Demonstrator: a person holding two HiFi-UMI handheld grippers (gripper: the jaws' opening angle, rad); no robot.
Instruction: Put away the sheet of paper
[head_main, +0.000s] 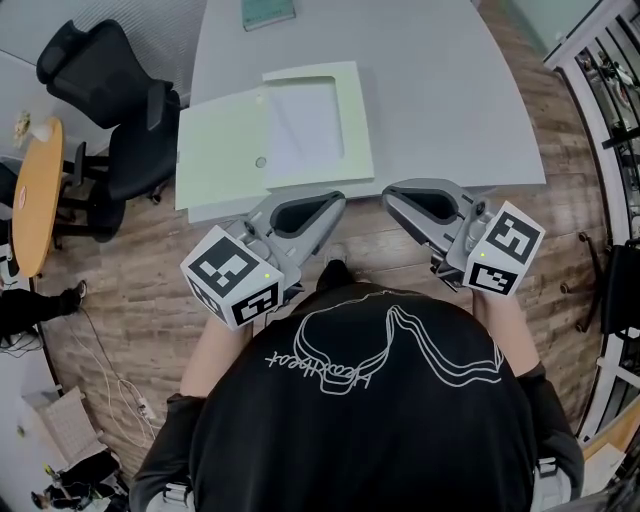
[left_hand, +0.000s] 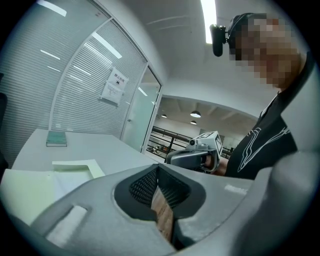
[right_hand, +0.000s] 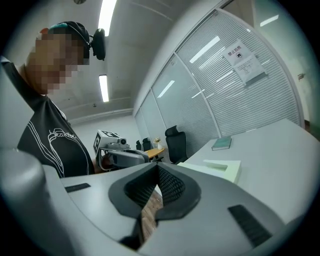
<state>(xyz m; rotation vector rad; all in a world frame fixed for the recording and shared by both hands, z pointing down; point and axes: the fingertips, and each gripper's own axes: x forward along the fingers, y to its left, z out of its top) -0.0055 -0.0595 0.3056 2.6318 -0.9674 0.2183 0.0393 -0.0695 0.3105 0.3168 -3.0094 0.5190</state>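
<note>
A pale green folder lies open at the near left of the grey table, with a white sheet of paper resting in its windowed half. Both grippers hang in front of my chest, just short of the table's near edge. The left gripper is shut with nothing in it, its tips pointing right. The right gripper is shut and empty too, tips pointing left toward the other. In the left gripper view the left gripper shows closed pads, with the folder beyond. The right gripper also shows closed pads.
A green book lies at the table's far edge. Black office chairs and a round wooden table stand to the left. Cables trail over the wooden floor, and a railing runs along the right.
</note>
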